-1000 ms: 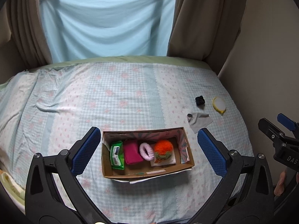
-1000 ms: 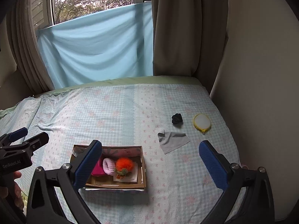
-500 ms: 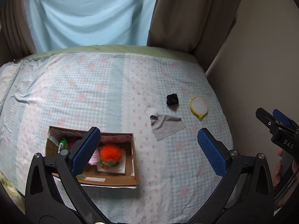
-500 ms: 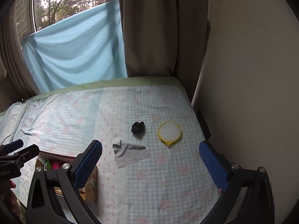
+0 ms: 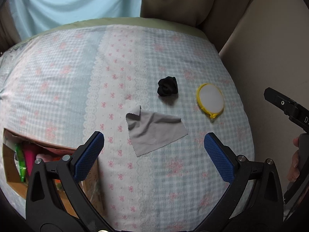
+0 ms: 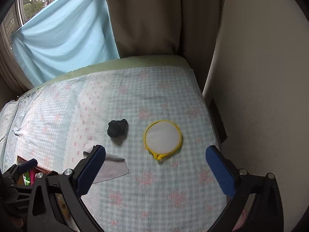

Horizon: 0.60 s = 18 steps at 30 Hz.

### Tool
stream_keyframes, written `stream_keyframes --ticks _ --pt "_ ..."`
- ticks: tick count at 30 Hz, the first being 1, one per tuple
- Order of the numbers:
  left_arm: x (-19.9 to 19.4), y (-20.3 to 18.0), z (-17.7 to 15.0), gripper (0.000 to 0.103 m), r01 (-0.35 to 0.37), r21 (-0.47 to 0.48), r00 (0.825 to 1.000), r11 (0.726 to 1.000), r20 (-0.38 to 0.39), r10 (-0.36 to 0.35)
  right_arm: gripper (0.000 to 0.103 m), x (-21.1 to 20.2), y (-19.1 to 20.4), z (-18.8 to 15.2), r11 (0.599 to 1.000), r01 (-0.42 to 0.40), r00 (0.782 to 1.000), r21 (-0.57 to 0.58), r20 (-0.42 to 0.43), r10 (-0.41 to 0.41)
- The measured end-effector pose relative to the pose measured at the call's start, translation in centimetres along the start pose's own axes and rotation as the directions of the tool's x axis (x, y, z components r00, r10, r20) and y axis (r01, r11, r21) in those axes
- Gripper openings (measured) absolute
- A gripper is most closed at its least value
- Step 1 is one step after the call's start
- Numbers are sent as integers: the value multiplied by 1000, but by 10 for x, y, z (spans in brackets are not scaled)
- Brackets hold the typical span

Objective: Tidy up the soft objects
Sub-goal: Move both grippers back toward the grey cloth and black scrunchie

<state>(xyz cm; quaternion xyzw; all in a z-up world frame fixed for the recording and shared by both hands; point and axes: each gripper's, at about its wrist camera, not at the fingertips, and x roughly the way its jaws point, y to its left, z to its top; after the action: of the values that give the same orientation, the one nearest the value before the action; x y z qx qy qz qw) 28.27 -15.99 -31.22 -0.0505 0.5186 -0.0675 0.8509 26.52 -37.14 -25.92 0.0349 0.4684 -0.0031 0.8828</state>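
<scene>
Both claws gaping, left gripper (image 5: 154, 155), right gripper (image 6: 155, 169), grey cloth (image 5: 154, 130) between, black sock (image 5: 167, 86) at twelve o'clock, yellow hoop (image 5: 210, 100) at two, cardboard box (image 5: 11, 181) at nine, lettering possibly "DA".

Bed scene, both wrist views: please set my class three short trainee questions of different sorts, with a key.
1. True or false: the flat grey cloth square lies inside the brown cardboard box.
2. Which lies nearest the wall? A crumpled black fabric lump; B round yellow-rimmed mesh pouch; C the cloth.
3. Fill in: the left gripper and right gripper are both ____.

Key: 1 false; 2 B; 3 open.
</scene>
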Motion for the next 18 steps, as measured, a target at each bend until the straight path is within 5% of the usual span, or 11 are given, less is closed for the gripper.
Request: stream_keyframes --ticks 18 --pt "186 20 -11 103 -33 -17 995 999 -90 32 103 192 -29 -16 1000 -18 990 -1 -136 18"
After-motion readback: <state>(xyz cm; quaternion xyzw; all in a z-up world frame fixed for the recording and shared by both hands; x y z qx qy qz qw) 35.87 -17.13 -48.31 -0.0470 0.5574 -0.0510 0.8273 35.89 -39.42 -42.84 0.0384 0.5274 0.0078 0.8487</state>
